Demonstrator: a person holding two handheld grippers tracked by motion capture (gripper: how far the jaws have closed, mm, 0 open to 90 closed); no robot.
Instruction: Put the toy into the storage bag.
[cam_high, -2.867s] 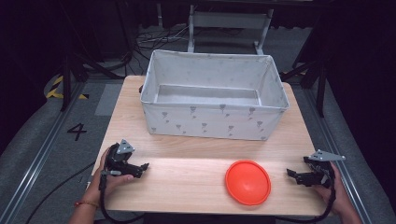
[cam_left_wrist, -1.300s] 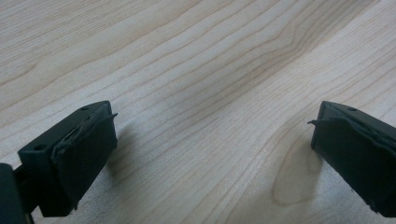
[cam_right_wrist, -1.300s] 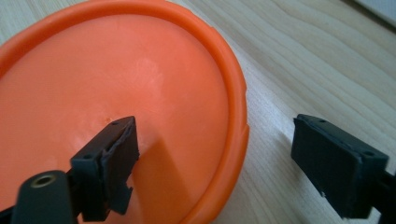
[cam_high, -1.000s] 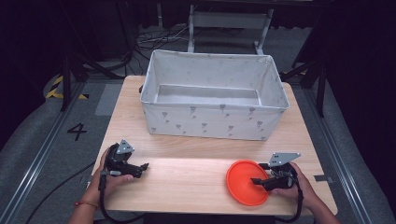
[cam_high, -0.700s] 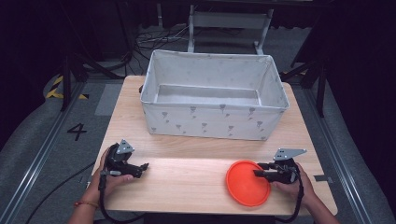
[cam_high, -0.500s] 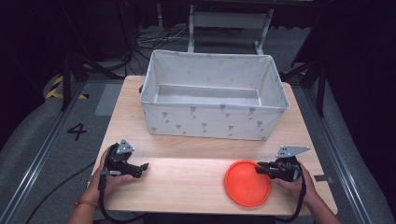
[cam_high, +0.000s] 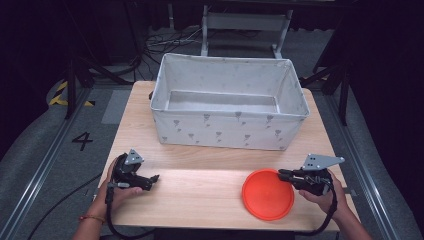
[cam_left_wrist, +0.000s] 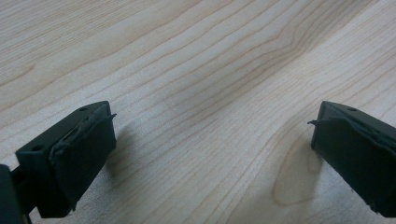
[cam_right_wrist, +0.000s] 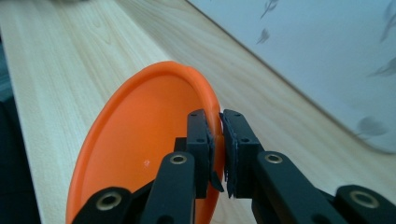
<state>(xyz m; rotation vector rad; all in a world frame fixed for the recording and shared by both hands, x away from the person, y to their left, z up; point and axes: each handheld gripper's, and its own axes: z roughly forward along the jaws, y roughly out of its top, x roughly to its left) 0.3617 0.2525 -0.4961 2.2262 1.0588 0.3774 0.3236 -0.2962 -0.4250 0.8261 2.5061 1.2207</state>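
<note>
Two tools work the tabletop (cam_high: 200, 200): the right tool (cam_right_wrist: 217, 140) has just clamped the orange plate (cam_right_wrist: 140, 149) by its rim; the left tool (cam_left_wrist: 210, 154) sits wide, holding nothing.

- The worktop (cam_high: 200, 192) is pale wood with a clear grain and a smooth, matt finish.
- The orange plate (cam_high: 267, 194) beside the box looks like smooth plastic, faintly glossy at its rim.
- The box (cam_high: 230, 131) at the worktop's far side has soft grey cloth walls, matt, printed with small dark motifs.
- The fingers (cam_right_wrist: 236, 154) on the plate's rim are black and matt, with rough-edged rubbery pads and brass-coloured metal pivot pins.
</note>
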